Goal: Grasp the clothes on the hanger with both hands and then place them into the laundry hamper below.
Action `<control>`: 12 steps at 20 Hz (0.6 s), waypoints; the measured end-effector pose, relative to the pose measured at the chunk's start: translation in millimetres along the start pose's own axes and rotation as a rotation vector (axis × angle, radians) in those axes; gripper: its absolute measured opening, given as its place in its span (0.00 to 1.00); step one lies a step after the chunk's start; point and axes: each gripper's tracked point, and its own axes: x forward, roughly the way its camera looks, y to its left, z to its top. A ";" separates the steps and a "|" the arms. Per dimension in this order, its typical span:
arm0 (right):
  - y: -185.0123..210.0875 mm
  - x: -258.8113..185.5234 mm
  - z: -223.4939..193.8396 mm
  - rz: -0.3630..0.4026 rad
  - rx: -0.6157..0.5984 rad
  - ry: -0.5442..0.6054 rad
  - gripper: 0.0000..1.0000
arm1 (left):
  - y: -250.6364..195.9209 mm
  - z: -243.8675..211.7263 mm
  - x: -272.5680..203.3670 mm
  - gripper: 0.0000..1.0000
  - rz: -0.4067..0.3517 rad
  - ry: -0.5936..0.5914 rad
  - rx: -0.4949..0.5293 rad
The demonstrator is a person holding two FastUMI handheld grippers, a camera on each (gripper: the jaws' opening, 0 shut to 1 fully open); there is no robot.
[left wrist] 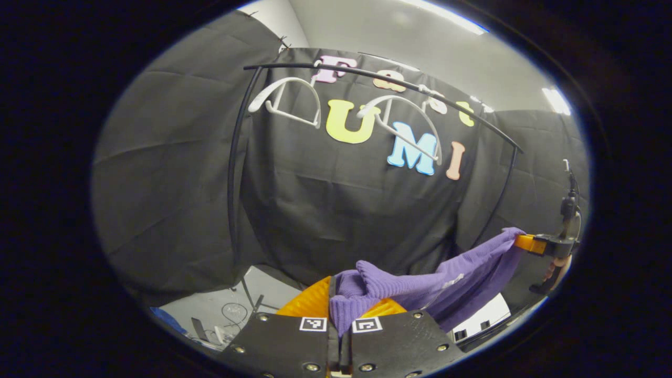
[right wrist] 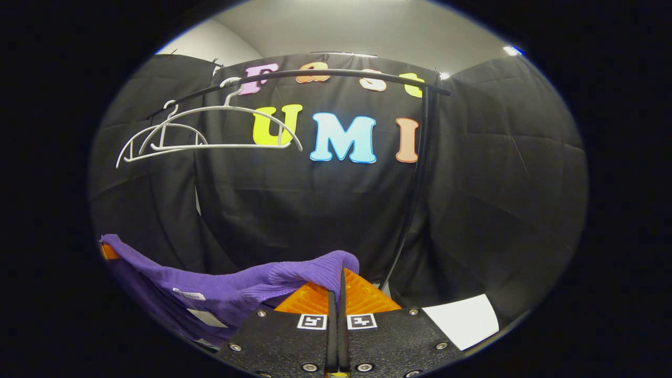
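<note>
Purple garment (left wrist: 420,286), stretched between left hand-held gripper (left wrist: 338,310) and right hand-held gripper (right wrist: 338,291), each clamped on one end; two bare white hangers (right wrist: 210,131) on rail (right wrist: 325,73) above.

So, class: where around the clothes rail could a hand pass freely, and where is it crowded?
Free: under the black curved metal rail, between the white plastic hangers and its upright post. Crowded: low down, where the purple knitted garment stretches between the left claw and right claw.
</note>
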 end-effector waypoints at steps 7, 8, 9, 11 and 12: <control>15.9 -19.2 -57.7 0.110 0.088 0.117 0.00 | -49.7 -38.4 -7.9 0.02 0.027 0.096 0.051; 20.0 -17.0 -65.4 0.130 0.105 0.138 0.00 | -56.8 -46.1 -5.9 0.03 0.033 0.115 0.044; 23.9 -16.2 -72.2 0.147 0.123 0.154 0.00 | -63.6 -53.6 -1.9 0.03 0.041 0.134 0.042; 34.9 -17.0 -84.7 0.181 0.147 0.176 0.00 | -74.6 -69.6 4.6 0.02 0.048 0.169 0.078; 39.9 -17.3 -91.4 0.190 0.152 0.185 0.00 | -74.6 -79.3 7.3 0.02 0.050 0.185 0.097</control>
